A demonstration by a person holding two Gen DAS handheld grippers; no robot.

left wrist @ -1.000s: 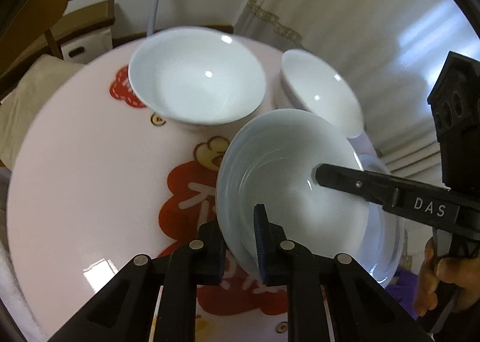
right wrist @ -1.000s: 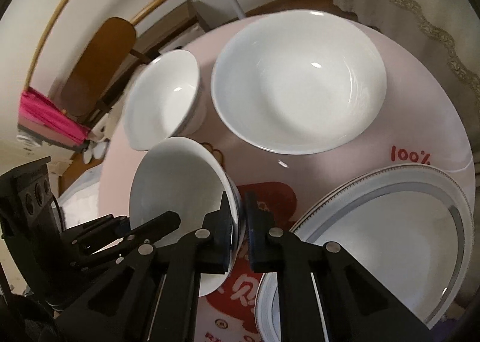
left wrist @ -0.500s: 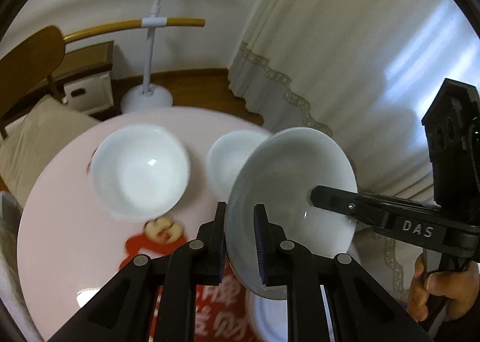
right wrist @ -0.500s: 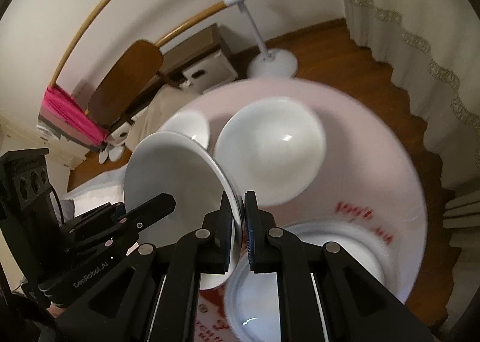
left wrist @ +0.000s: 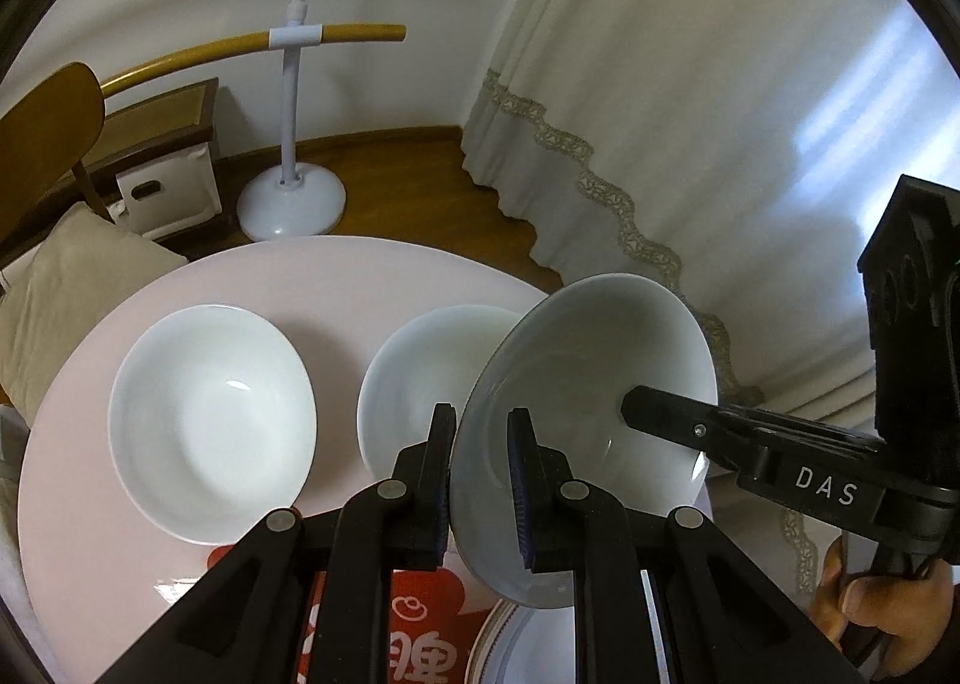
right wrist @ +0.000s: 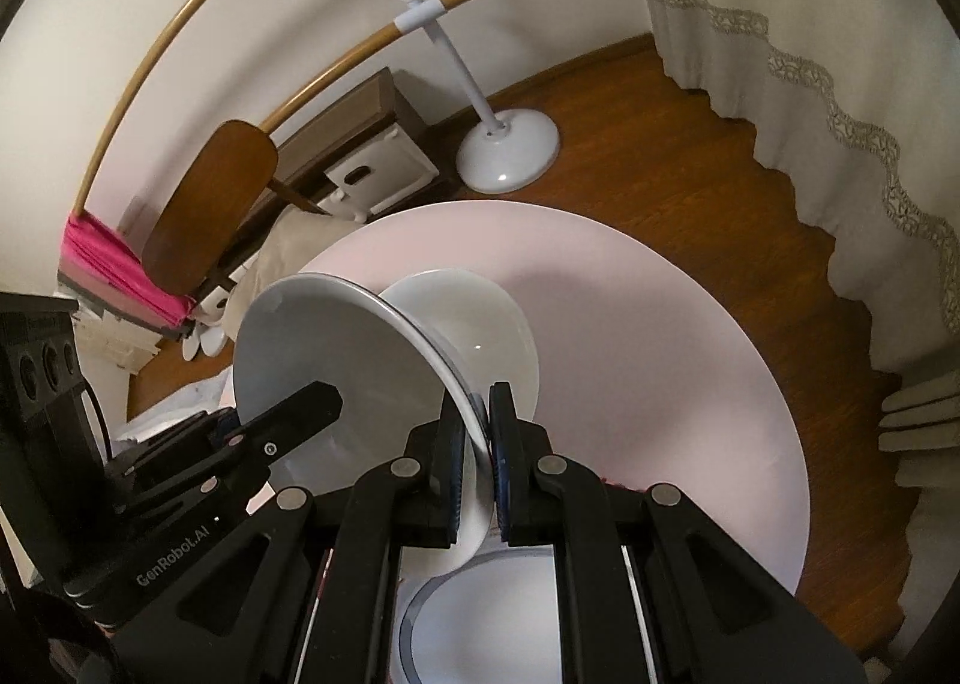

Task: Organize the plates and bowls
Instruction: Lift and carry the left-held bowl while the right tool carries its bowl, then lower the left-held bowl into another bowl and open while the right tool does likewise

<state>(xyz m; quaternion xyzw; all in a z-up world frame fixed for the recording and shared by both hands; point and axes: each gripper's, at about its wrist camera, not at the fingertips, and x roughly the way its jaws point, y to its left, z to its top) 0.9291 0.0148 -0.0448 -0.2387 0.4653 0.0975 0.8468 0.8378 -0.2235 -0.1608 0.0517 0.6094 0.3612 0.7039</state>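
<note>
Both grippers share one load — a shallow white ceramic bowl (left wrist: 588,414), carried tilted on edge above the round pink table (left wrist: 336,276). The left gripper (left wrist: 480,480) is pinched almost fully closed on the bowl's near rim, one pad inside and one outside. The right gripper (right wrist: 477,462) is clamped tight on the opposite rim; in the left wrist view its black finger lies across the bowl's inside.

Step in hand, as I judge it: the carry, lifted bowl in transit toward a stack.

Containers:
- Held bowl: empty.
- Large white bowl on the table's left (left wrist: 210,426): empty, standing alone.
- Second white bowl (left wrist: 420,378), just behind the held one: empty, and possibly a nest of more than one; cannot tell.
- Silver-rimmed white plate (right wrist: 480,624), directly under the grippers at the near edge: empty.

Next move calls for levelling the bowl over its destination — which vessel is not settled from here — and lowering both hands together. Uneven release could let it tip or knock china below.
</note>
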